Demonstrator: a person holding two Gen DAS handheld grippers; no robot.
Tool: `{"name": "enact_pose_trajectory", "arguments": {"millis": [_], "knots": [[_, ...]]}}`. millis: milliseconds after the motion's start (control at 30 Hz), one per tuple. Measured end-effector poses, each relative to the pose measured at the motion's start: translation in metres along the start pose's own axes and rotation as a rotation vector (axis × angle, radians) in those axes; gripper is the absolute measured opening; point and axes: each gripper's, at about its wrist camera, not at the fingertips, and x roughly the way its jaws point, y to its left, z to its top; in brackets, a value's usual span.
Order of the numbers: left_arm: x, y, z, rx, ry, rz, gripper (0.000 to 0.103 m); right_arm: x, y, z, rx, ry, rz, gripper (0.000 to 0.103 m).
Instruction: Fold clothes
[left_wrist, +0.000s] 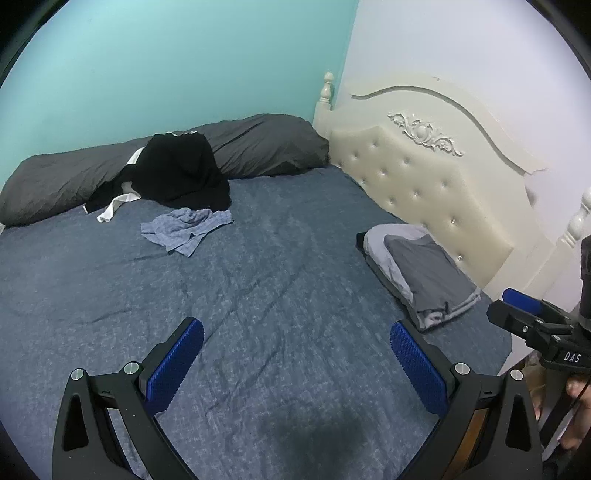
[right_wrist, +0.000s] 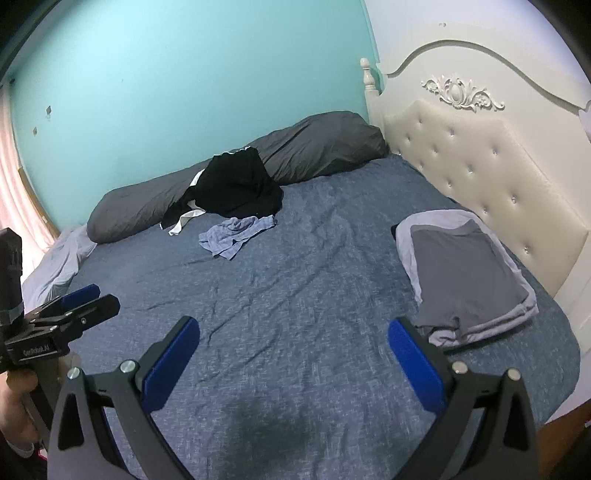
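Both tongs are wide open and empty, left gripper (left_wrist: 297, 363) and right gripper (right_wrist: 293, 360). Folded stack (right_wrist: 467, 275) is mid-right; next I'd pinch the crumpled blue garment (right_wrist: 234, 236), probably shorts, upper centre, by two corners.

Both wrist views overlook the same bed (left_wrist: 258, 295).

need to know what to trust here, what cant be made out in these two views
- Black clothes pile: how many garments, both views; folds overlap.
- Folded grey stack: lower layers, both views; covered by the top piece.
- Grey bolster: middle, hidden behind the black pile.
- Person's hand: cut by the left wrist view's edge.
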Motion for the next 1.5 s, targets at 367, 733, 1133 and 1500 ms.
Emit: {"name": "enact_pose_trajectory", "arguments": {"millis": [367, 733, 1133, 1500], "knots": [[-0.034, 0.001, -0.019, 0.001, -0.006, -0.02, 0.103, -0.026, 0.017, -0.025, 0.017, 0.008, -0.018, 0.103], [-0.063, -0.001, -0.043, 0.018, -0.003, -0.028, 0.103, -0.048, 0.032, -0.053, 0.028, 0.018, -0.009, 0.103], [-0.095, -0.004, -0.059, 0.032, -0.018, -0.033, 0.103, -0.078, 0.049, -0.069, 0.025, -0.002, -0.005, 0.103], [-0.122, -0.011, -0.07, 0.049, -0.031, -0.047, 0.103, -0.098, 0.057, -0.085, 0.023, 0.004, -0.005, 0.103]]}}
